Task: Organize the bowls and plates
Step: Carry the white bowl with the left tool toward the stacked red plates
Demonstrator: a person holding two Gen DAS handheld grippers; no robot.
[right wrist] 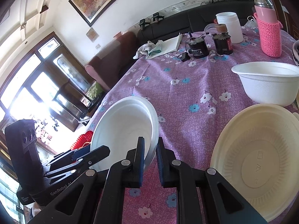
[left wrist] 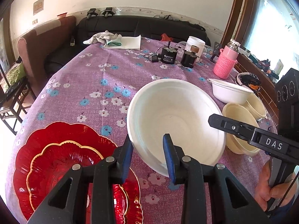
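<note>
Left wrist view: my left gripper point(left wrist: 149, 156) straddles the tilted white foam bowl's point(left wrist: 175, 119) near rim, apparently clamping it. My right gripper point(right wrist: 150, 160) is barely parted around its far rim. Red scalloped plates point(left wrist: 56, 156) sit left on the table point(left wrist: 104, 71).
</note>
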